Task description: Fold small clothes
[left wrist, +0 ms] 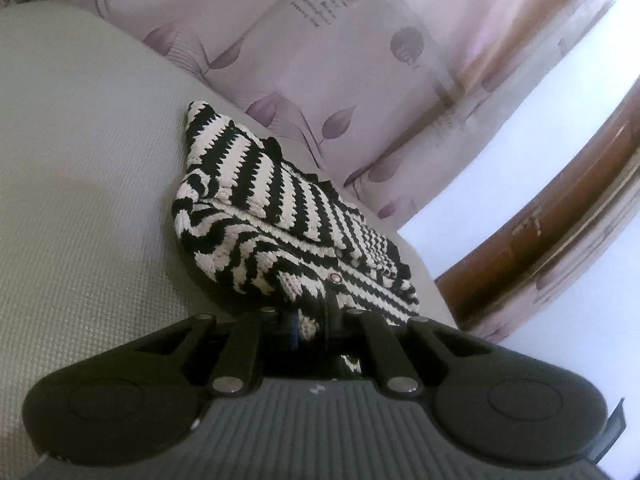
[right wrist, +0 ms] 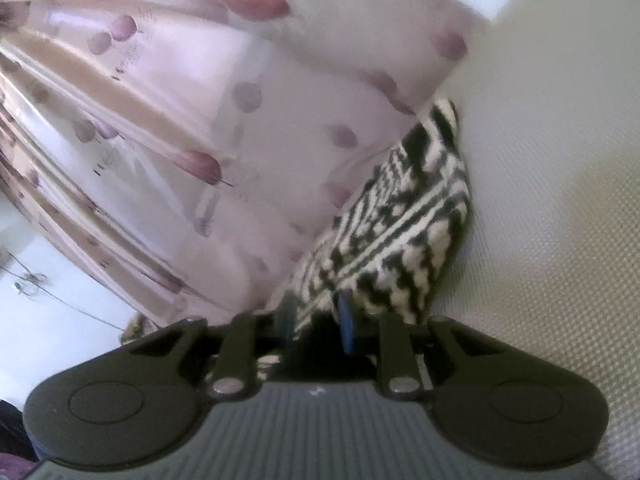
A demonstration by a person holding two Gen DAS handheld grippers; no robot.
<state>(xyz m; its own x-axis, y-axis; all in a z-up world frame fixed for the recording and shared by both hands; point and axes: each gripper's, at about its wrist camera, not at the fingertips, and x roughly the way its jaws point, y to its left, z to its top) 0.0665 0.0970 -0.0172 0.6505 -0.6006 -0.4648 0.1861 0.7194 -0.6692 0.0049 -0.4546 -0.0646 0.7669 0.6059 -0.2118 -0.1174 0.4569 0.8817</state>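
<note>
Left wrist view shows the left tongs (left wrist: pixel 310 320) clamped on the near edge of the striped knit garment (left wrist: pixel 280 216) lying on the grey table (left wrist: pixel 80 200), right tongs (right wrist: pixel 316 316) likewise clamped, so a fold looks begun; next, both should carry that edge across evenly.

You are carrying two matching tools. The left tool (left wrist: pixel 310 322) is showing a grey ribbed body, two rounded black lobes with circular insets, and black link bars pinned by silver rivets. The right tool (right wrist: pixel 316 316) is showing the same build, with a blue pad on one finger (right wrist: pixel 346 320).
</note>
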